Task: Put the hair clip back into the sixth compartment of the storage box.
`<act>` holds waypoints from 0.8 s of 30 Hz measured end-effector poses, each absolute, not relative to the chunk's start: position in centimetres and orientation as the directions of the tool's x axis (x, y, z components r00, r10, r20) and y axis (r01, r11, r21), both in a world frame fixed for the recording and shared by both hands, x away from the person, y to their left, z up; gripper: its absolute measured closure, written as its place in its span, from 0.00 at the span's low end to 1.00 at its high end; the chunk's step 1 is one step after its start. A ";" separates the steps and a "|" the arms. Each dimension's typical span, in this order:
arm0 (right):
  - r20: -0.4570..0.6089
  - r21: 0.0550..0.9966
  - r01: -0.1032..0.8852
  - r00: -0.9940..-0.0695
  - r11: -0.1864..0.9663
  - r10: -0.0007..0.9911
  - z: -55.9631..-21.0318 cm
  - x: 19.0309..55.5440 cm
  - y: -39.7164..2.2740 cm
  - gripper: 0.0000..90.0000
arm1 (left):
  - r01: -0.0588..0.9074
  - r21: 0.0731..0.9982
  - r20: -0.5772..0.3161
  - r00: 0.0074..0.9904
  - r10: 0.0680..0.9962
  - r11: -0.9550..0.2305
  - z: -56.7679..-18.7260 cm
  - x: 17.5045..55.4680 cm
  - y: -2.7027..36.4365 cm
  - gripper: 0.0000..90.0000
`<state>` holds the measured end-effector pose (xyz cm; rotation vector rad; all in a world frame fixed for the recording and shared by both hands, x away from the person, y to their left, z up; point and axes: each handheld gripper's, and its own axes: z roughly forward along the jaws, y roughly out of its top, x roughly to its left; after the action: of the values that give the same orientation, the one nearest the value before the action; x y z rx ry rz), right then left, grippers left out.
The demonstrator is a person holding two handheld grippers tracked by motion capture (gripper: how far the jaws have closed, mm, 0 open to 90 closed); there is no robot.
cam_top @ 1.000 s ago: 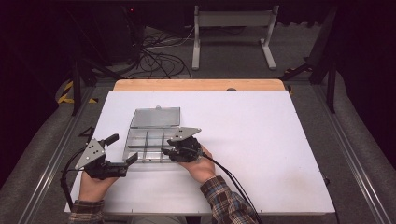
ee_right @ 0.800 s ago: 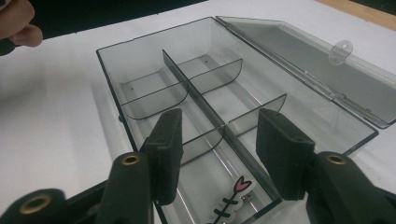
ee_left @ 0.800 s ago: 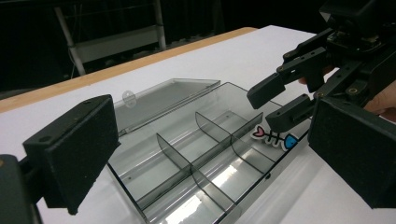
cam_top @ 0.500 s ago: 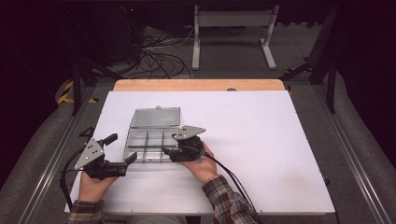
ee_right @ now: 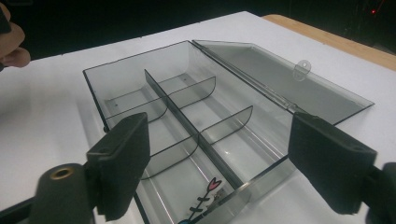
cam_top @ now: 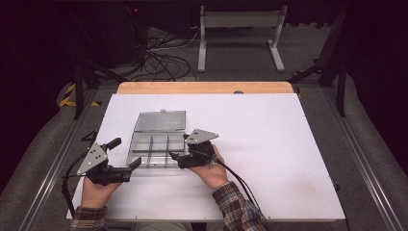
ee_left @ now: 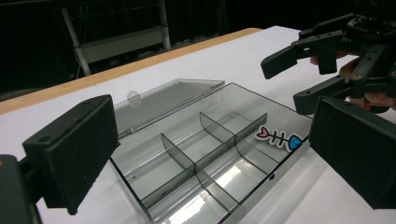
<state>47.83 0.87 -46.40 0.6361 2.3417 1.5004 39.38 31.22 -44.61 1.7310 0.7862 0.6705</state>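
Clear plastic organizer box lies open, rectangular, with curved dividers.

We are seeing a smoky grey clear box holding a pink-and-blue fishbone sticker, lying on a white table edged in pale wood, beside a plaid sleeve.
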 end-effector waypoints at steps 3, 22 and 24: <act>-0.003 0.911 0.209 -0.858 0.355 0.514 -46.3 47.8 0.5 0.19 | 0.177 0.960 0.058 0.625 0.779 -0.214 -44.6 39.4 31.2 0.02; -0.001 0.922 0.207 -0.843 0.327 0.537 -46.0 47.8 -2.0 0.06 | 0.183 0.958 0.058 0.627 0.777 -0.220 -44.7 39.4 31.0 0.02; -0.003 0.922 0.207 -0.842 0.328 0.540 -45.9 47.7 -2.3 0.05 | 0.182 0.957 0.064 0.629 0.775 -0.226 -44.7 39.4 31.0 0.02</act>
<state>47.75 -2.26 -45.94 0.6678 2.2883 1.5192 39.39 30.97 -44.67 1.7459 0.7814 0.6697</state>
